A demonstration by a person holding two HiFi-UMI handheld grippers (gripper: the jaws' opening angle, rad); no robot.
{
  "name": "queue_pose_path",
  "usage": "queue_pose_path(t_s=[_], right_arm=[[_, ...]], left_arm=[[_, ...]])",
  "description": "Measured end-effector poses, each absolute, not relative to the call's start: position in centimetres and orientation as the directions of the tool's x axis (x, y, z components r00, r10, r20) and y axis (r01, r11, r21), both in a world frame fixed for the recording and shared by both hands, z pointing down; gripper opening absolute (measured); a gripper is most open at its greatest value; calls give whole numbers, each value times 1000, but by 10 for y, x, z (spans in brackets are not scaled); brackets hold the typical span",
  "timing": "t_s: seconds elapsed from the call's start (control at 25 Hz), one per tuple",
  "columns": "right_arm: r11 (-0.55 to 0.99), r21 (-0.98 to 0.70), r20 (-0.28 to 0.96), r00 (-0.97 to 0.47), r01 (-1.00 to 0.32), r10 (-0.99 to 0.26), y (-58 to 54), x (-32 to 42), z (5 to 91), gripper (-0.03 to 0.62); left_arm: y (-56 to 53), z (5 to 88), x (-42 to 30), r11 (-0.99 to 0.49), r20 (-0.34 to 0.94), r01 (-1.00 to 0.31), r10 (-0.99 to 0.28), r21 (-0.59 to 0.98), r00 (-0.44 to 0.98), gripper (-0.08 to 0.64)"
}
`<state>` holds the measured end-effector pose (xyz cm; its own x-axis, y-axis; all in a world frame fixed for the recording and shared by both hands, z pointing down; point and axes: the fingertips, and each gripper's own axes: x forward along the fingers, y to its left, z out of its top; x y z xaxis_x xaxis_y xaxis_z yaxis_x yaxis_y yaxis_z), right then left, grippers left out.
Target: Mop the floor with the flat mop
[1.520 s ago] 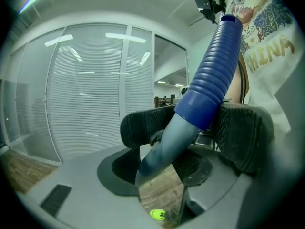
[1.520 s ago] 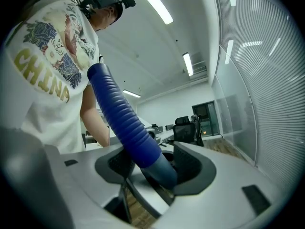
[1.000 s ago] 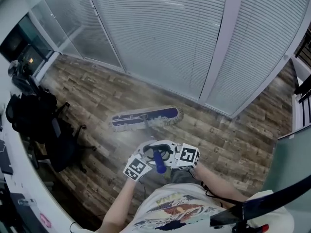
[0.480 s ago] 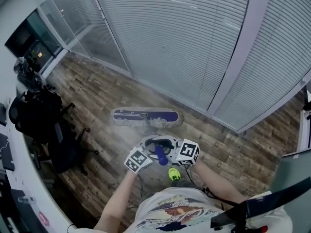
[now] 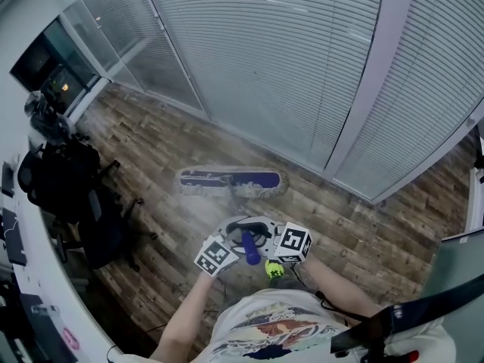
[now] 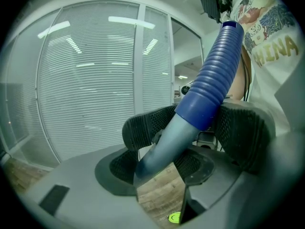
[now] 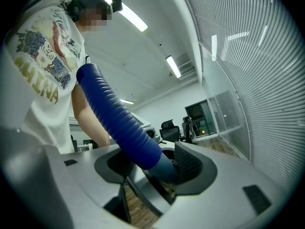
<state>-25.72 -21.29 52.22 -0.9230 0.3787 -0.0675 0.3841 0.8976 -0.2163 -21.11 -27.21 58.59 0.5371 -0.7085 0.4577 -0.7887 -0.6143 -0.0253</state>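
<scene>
My left gripper (image 5: pixel 233 237) and right gripper (image 5: pixel 265 237) both clamp the blue handle (image 5: pixel 249 249) at lower centre, the left jaws having just been opening slightly. The flat mop (image 5: pixel 231 181) lies on the wood floor (image 5: pixel 355 240) mid-frame.

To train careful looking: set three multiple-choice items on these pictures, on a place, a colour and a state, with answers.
1. The flat mop's blue, grey-fringed head lies: A on the brown wood-pattern floor by the white slatted blinds; B on a desk; C in a bucket.
2. The ribbed grip on the mop handle is: A red; B blue; C yellow.
3. The right hand-held gripper is: A empty; B holding a cloth; C shut on the mop handle.
Answers: A, it rests on planks near the blinds; B, blue in both gripper views; C, it grips the handle.
</scene>
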Motion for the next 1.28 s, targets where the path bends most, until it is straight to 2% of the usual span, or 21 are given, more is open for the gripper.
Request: queue_pose_path(t_s=[0.56, 0.88, 1.08, 1.28], right_arm=[[899, -176, 1, -914, 400, 406, 14, -187, 538, 245], [903, -210, 38, -920, 374, 390, 146, -128, 543, 245], [894, -211, 43, -910, 396, 413, 192, -109, 539, 245], [882, -210, 44, -897, 422, 440, 187, -117, 533, 245]], left_arm=[[-50, 596, -140, -582, 384, -813, -755, -20, 531, 204], [82, 598, -78, -606, 376, -796, -741, -17, 556, 216], [127, 596, -60, -590, 373, -807, -751, -11, 544, 216], [121, 587, -69, -569, 365, -822, -768, -10, 527, 216]])
